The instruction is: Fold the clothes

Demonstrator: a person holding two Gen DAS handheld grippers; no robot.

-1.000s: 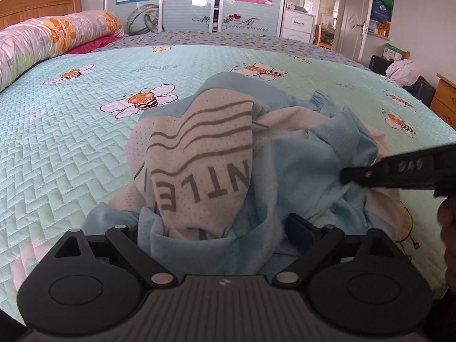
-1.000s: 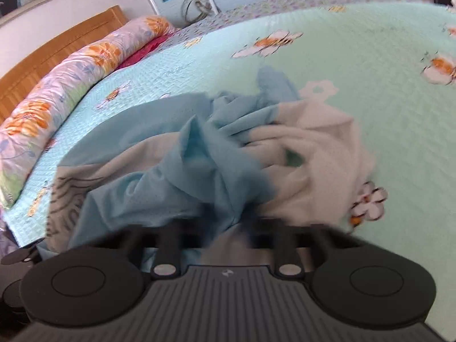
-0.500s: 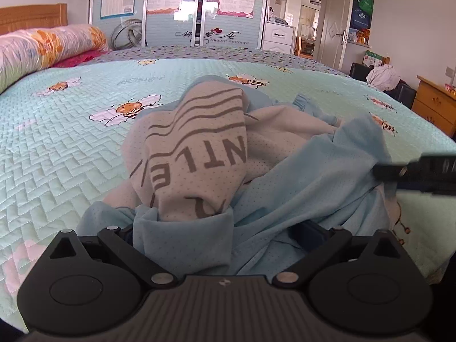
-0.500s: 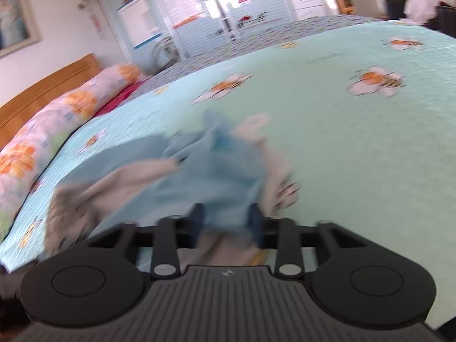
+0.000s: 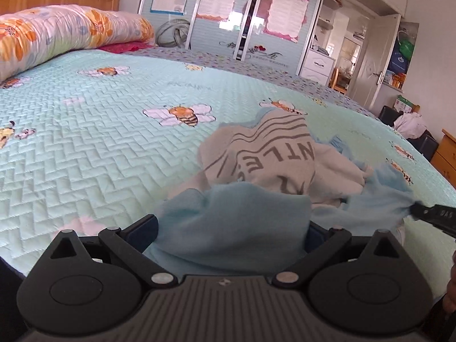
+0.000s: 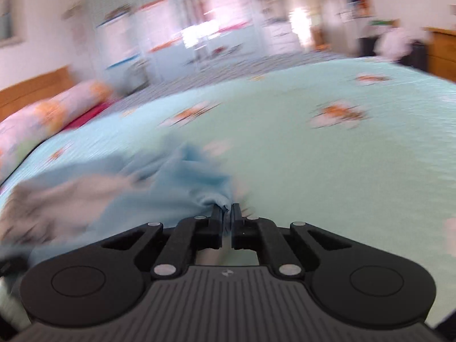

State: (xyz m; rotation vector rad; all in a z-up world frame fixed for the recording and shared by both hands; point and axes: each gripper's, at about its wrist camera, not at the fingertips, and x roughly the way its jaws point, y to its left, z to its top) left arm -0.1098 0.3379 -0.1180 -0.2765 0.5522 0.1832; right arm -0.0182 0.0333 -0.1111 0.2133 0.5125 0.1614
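Observation:
A crumpled light-blue and cream shirt (image 5: 270, 165) with grey lettering lies on the bed (image 5: 99, 142). My left gripper (image 5: 229, 228) is wide open at the shirt's near edge. Blue cloth lies loosely between its fingers, and the pads do not press on it. My right gripper (image 6: 226, 211) is closing on a pinch of the shirt's (image 6: 171, 188) blue fabric, and its jaws are nearly together. In the left wrist view the right gripper's tip (image 5: 433, 216) holds a stretched blue corner at the far right. The right wrist view is blurred by motion.
The mint bee-print bedspread (image 6: 327, 165) stretches far ahead and to the left. A rolled floral quilt (image 5: 57, 31) lies along the wooden headboard. A wardrobe with posters (image 5: 228, 14) stands behind the bed. At the right are a wooden dresser (image 5: 446, 154) and white clothes on a dark chair (image 5: 410, 122).
The right gripper opened, then closed on a blue corner and drew it out to the right. The left gripper's view swung left, so the shirt now sits right of centre.

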